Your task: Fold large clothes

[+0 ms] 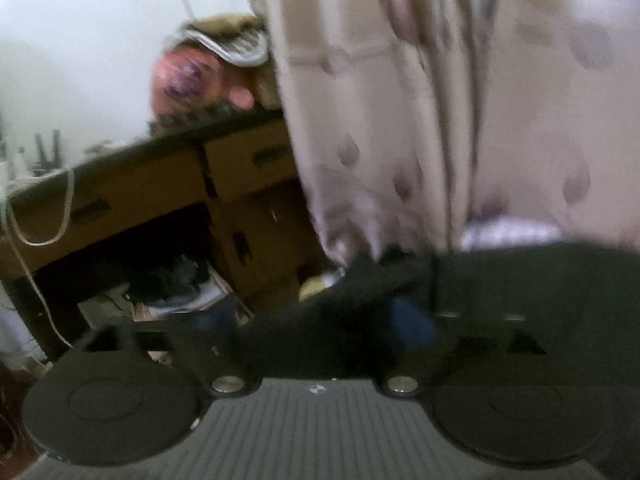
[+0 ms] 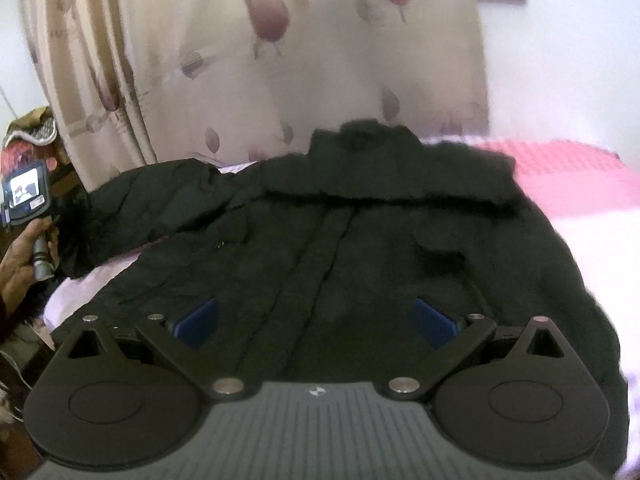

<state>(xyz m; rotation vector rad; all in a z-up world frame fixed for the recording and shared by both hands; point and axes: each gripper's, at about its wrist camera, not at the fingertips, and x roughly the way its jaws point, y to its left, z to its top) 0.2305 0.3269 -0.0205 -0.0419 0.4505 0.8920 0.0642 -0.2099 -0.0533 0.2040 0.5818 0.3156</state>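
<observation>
A large black jacket [image 2: 340, 248] lies spread on a bed, collar toward the curtain, one sleeve stretched to the left. My right gripper [image 2: 316, 320] hovers open over the jacket's lower front, its blue pads [image 2: 198, 322] wide apart and empty. My left gripper shows at the far left of the right wrist view [image 2: 28, 196], held in a hand by the left sleeve's end. In the blurred left wrist view, black jacket cloth [image 1: 360, 304] covers the left gripper [image 1: 332, 332]; a blue pad [image 1: 412, 320] peeks out, and the jaws seem closed on the sleeve.
A patterned cream curtain [image 2: 260, 64] hangs behind the bed. A pink blanket [image 2: 576, 172] covers the bed's right side, a pale sheet [image 2: 80, 284] the left. A brown wooden desk [image 1: 152, 200] with drawers stands at the left, a bag [image 1: 192, 76] on top and clutter beneath.
</observation>
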